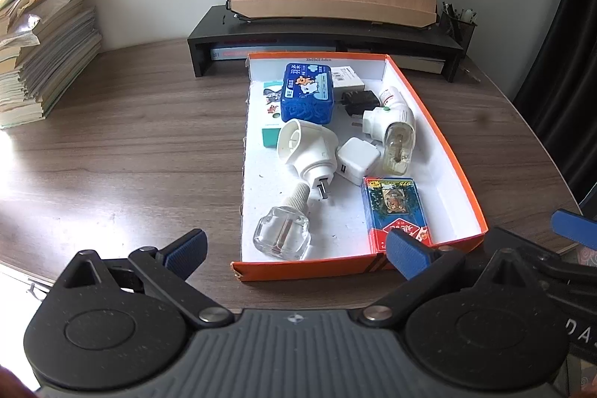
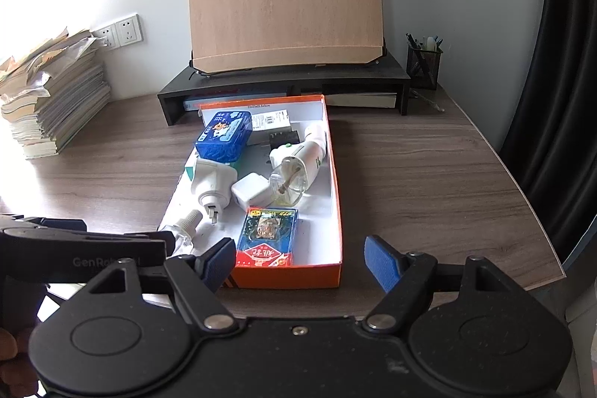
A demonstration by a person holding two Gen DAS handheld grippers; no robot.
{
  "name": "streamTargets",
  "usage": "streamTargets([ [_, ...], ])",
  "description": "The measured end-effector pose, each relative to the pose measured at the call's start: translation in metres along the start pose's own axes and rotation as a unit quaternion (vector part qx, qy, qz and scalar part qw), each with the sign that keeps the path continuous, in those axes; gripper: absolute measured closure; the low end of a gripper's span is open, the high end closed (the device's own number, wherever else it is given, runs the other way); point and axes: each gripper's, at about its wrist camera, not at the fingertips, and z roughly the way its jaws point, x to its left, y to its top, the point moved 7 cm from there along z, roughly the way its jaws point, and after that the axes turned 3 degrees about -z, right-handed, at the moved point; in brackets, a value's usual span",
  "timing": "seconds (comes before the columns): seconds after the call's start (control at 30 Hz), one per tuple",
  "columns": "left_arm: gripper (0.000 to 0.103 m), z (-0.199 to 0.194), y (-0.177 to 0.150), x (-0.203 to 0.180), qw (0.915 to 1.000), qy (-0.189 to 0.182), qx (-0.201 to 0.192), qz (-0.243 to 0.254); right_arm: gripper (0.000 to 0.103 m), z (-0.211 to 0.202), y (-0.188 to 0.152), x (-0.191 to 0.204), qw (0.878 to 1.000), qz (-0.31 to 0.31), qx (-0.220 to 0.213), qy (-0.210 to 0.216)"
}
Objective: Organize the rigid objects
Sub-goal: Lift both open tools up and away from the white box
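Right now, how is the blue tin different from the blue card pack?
The blue tin is thick with rounded corners, at the box's far end. The card pack is thinner, sharp-cornered, with red at one end, at the near end. Both are blue with pictures on top.

I count one orange box point(image 1: 440, 122) holding two plug-in vaporizers point(image 1: 309, 148), one loose glass bottle point(image 1: 281, 230), one blue tin point(image 1: 306, 92), one card deck point(image 1: 395, 211), one white charger point(image 1: 356, 161), one black adapter point(image 1: 358, 101).
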Motion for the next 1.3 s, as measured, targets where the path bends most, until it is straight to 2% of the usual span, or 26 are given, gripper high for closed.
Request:
streamTargets([
  [1.3,0.000,-0.001,0.000,-0.006,0.9999,-0.004,0.006,-0.010,0.013,-0.002,-0.002,-0.008,1.000,-0.004,0.005,-0.003],
])
